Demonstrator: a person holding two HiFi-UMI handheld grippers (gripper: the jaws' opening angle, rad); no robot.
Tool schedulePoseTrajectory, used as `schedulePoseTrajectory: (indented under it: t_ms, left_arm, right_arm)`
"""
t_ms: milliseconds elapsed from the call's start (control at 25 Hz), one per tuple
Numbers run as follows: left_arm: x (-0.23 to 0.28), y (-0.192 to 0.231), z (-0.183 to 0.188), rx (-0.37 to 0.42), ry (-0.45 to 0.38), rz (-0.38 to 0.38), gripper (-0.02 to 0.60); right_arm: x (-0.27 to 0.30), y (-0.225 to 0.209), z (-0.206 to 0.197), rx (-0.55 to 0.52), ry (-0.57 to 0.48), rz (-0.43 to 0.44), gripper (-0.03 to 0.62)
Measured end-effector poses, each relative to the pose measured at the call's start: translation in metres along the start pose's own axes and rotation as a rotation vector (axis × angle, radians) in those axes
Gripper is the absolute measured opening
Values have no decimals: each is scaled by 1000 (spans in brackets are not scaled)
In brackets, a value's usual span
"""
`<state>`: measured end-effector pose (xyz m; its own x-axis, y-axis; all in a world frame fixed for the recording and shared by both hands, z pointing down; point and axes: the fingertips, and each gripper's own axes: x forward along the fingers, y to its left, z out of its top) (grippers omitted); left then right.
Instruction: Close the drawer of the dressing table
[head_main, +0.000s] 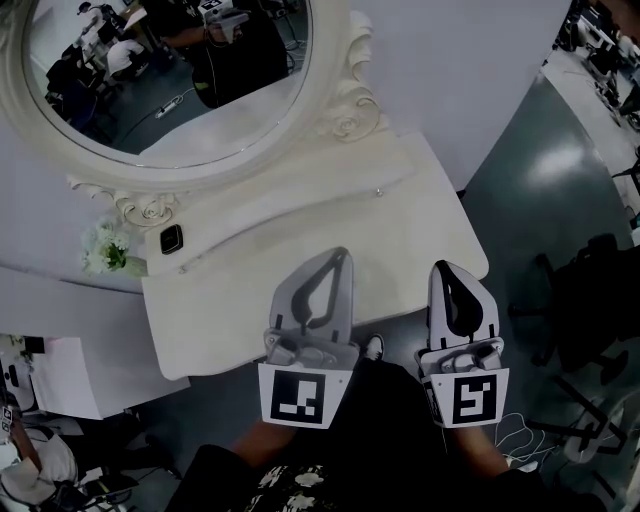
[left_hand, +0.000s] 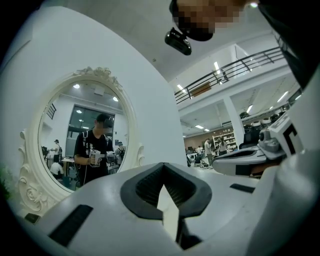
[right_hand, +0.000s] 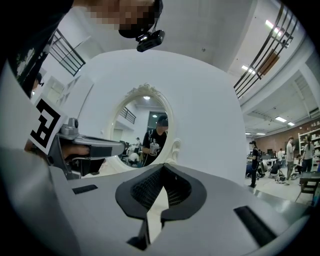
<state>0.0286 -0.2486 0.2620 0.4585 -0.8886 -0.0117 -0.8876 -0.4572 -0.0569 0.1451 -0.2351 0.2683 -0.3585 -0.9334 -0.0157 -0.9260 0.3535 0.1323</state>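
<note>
Left claw (head_main: 343, 255) and right claw (head_main: 445, 268), shut, cross the table's (head_main: 400, 225) edge.

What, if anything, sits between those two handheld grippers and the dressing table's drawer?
Nothing visible. The left gripper and right gripper hang shut above the front edge of the dressing table; the flowers and small black device sit far left by the mirror. No drawer shows protruding from above.

The cream-white dressing table (head_main: 300, 230) and its carved oval mirror frame (head_main: 345, 110) share one ivory tone. At nine o'clock are white flowers (head_main: 105, 248) with green leaves and a small black square object (head_main: 171, 239). The pale grey left gripper (head_main: 343, 254) and right gripper (head_main: 443, 268) have black pads and black-and-white square markers.
</note>
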Motion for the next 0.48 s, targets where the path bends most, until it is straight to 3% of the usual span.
schedulePoseTrajectory:
  t_ms: [480]
  left_arm:
    - [-14,47,-5,-17,-5,-36,0]
  right_arm:
    - [23,45,9,-30,15,-38,-2]
